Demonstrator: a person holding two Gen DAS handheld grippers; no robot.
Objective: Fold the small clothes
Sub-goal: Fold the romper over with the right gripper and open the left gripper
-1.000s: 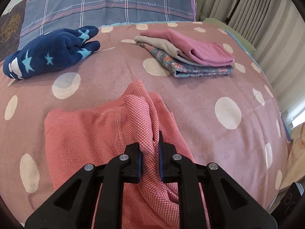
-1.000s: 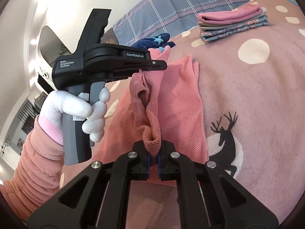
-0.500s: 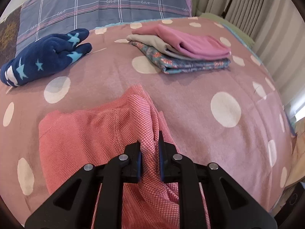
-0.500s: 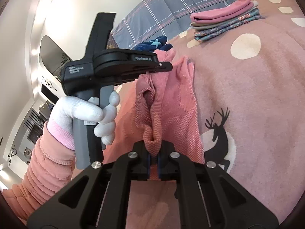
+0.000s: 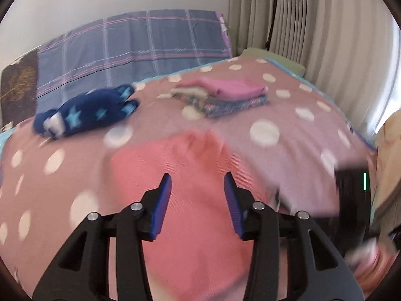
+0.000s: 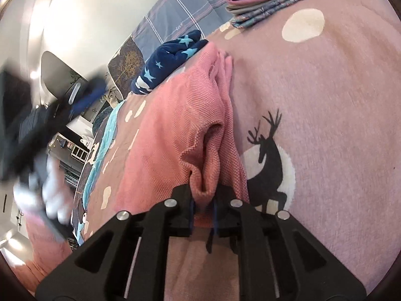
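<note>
A salmon-pink knit garment lies on the pink dotted blanket. My left gripper is open above it, with nothing between its blue pads; the view is blurred by motion. In the right wrist view the garment stretches away from me, and my right gripper is shut on a bunched fold at its near edge. The left gripper shows there as a dark blur at the far left, away from the cloth.
A stack of folded clothes lies at the back of the bed, also in the right wrist view. A navy star-print garment lies back left. A plaid pillow and curtains are behind. A black deer print marks the blanket.
My left gripper has let go of the pink garment, opened, and pulled back and up. The cloth has dropped onto the bed. My right gripper still holds its fold.
</note>
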